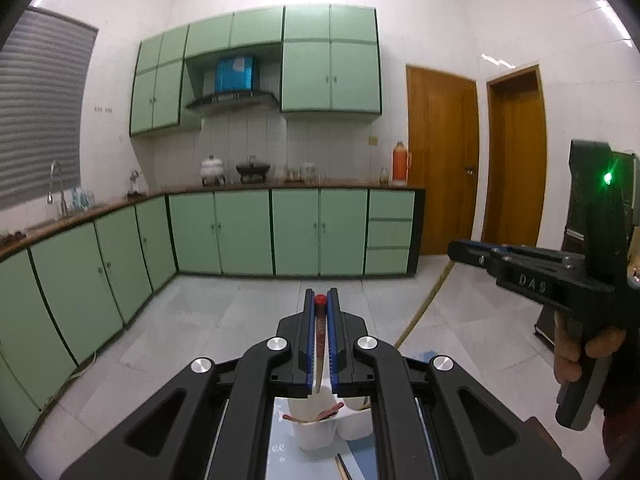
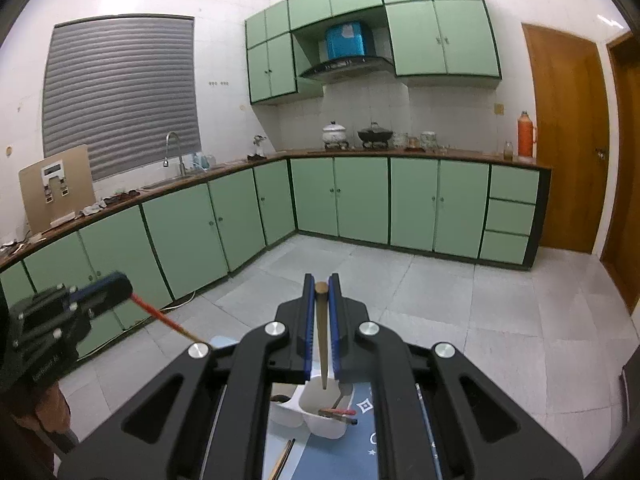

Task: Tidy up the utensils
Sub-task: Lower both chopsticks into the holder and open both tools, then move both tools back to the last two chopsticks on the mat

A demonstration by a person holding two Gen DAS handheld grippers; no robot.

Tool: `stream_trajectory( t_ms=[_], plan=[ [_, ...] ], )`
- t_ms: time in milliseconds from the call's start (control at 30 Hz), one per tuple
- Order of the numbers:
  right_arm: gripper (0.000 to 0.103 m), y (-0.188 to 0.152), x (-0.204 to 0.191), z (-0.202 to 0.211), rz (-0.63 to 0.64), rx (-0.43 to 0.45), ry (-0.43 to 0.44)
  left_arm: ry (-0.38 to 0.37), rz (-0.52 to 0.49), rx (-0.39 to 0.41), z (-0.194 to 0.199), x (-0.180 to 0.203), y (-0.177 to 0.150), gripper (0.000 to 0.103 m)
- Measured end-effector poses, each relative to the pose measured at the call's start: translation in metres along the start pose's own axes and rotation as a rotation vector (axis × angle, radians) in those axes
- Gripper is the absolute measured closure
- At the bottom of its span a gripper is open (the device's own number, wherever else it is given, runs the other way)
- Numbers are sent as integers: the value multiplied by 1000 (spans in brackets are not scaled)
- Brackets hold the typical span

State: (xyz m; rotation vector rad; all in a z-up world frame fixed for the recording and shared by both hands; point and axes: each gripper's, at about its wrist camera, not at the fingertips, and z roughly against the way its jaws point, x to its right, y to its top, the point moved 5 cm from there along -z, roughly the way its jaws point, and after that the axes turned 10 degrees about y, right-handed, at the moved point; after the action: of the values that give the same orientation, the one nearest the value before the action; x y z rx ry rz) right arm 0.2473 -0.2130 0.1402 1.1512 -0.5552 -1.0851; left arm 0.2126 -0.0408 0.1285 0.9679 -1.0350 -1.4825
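Left claw (image 1: pixel 321 300) clamps our red-tipped chopstick (image 1: pixel 320 322), right claw (image 2: pixel 321 285) a plain one (image 2: pixel 322 340) — some utensils already in the white holder (image 2: pixel 320 404), others still on the tabletop

The right gripper (image 2: pixel 321 286) is clamped on a tan chopstick (image 2: pixel 322 336) above a white utensil holder (image 2: pixel 320 404). At near left, the left gripper (image 2: pixel 120 284) pinches a red-handled chopstick (image 2: pixel 164 318). Green cabinets (image 2: pixel 360 200) line the far wall.

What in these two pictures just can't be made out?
- White holder, left wrist view: the left gripper hides most of it.
- Brown stick, right wrist view: its lower end is blurred.
- Jars on the counter: too small to identify.
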Motion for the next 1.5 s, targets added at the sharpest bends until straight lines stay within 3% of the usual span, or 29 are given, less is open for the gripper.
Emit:
stream_trajectory(
  t_ms=[500,533,600,767,867,1133,1300,1500],
  plan=[
    [95,-51,14,-74,-43,-160,-4,8,37,-152,-91,-6,-50,97],
    [93,-53,15,-74,-44,-160,-9,13,42,-162,-93,-7,-52,96],
    [91,-54,15,-72,-47,-158,-14,13,58,-169,-94,-12,-54,83],
    [79,-52,18,-51,-49,-120,-43,32,73,-143,-79,-23,-51,75],
    [67,-54,17,-33,-46,-89,-62,48,69,-113,-64,-26,-48,61],
    [29,-86,11,21,-82,-18,-77,78,92,-89,-12,-35,-70,43],
    [19,-130,-3,44,-114,-13,-82,96,79,-130,9,-32,-111,35],
    [18,-193,-21,48,-124,-73,-89,106,49,-228,20,-29,-178,34]
  ],
)
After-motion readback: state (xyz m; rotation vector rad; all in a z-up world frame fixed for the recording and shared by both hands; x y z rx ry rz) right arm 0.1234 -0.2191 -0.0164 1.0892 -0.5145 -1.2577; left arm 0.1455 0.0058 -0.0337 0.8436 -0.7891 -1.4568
